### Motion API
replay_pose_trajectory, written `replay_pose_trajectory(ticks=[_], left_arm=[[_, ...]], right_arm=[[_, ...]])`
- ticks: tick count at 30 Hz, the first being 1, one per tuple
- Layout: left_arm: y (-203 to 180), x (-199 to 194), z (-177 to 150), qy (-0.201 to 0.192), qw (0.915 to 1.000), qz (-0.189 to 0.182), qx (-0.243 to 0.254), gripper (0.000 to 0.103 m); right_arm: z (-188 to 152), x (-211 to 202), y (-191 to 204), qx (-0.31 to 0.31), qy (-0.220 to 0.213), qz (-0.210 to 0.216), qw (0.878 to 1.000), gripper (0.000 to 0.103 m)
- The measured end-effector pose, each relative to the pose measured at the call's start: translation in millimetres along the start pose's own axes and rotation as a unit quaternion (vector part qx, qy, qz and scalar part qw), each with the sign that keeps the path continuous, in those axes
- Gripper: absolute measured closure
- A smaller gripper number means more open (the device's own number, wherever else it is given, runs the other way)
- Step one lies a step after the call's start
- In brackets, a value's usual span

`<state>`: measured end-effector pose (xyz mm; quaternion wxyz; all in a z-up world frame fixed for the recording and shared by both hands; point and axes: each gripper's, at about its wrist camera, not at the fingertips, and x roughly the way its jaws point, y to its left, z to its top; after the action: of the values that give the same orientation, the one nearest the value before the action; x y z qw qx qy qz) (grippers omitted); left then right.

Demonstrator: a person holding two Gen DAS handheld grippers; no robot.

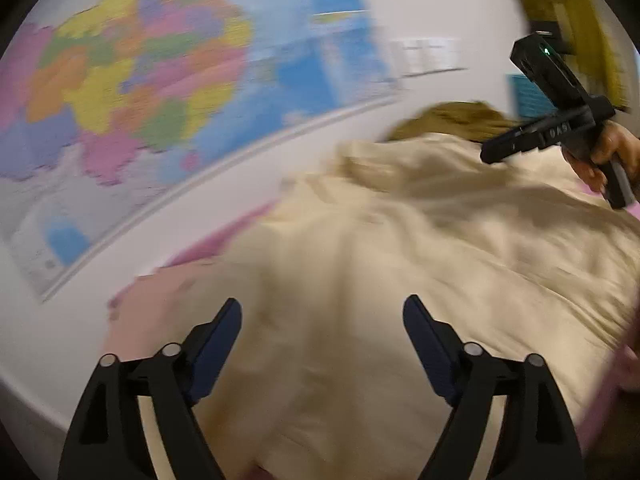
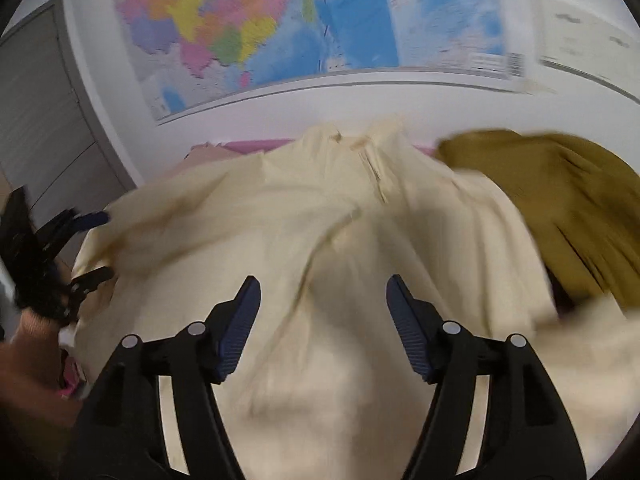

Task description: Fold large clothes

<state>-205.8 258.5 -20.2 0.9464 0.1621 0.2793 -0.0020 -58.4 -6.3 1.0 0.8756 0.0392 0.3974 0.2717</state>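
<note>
A large cream garment (image 1: 400, 240) (image 2: 320, 220) lies rumpled over the pink surface (image 1: 224, 240), its collar and placket toward the wall in the right wrist view. My left gripper (image 1: 322, 316) hangs above its near part, jaws wide apart, nothing between them. My right gripper (image 2: 322, 296) is also open above the cloth, empty. The right gripper (image 1: 516, 140) shows in the left wrist view at the upper right, held by a hand (image 1: 612, 152). The left gripper (image 2: 92, 244) appears at the left edge of the right wrist view. Both views are blurred.
An olive-mustard garment (image 2: 560, 200) (image 1: 460, 118) lies beyond the cream one, partly on it. A coloured wall map (image 1: 160, 80) (image 2: 280, 20) hangs on the white wall just behind the surface. A grey door (image 2: 44, 120) stands at the left.
</note>
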Motion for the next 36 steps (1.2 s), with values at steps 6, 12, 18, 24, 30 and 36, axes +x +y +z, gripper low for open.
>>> replay_pose_trajectory(ticks=[6,12,18,24,30,36], left_arm=[[-17,-7,-33,0.033,0.9993,-0.010,-0.016,0.020],[-11,-44,-56,0.016,0.9964,-0.042,-0.071,0.018],[-16,-72,-94,0.025,0.9886,-0.085,-0.122,0.013],[-40,-71,-123,0.050,0.9837,-0.105,-0.137,0.009],[-49,-36,-119,0.106,0.9798,-0.080,-0.149,0.066],[-16,-90,-101,0.065,0.9783,-0.066,-0.185,0.092]], right_arm=[[-108,-91,-31,0.081,-0.008,-0.041,0.996,0.028],[-190,-121,-46,0.182,-0.007,-0.020,0.983,0.023],[-220,-105,-29,0.204,-0.019,0.055,0.977,0.041],[-211,-121,-36,0.231,-0.056,0.098,0.966,0.080],[-186,-148,-26,0.222,-0.088,0.090,0.967,0.087],[-173,-160,-20,0.200,-0.085,0.076,0.973,0.088]])
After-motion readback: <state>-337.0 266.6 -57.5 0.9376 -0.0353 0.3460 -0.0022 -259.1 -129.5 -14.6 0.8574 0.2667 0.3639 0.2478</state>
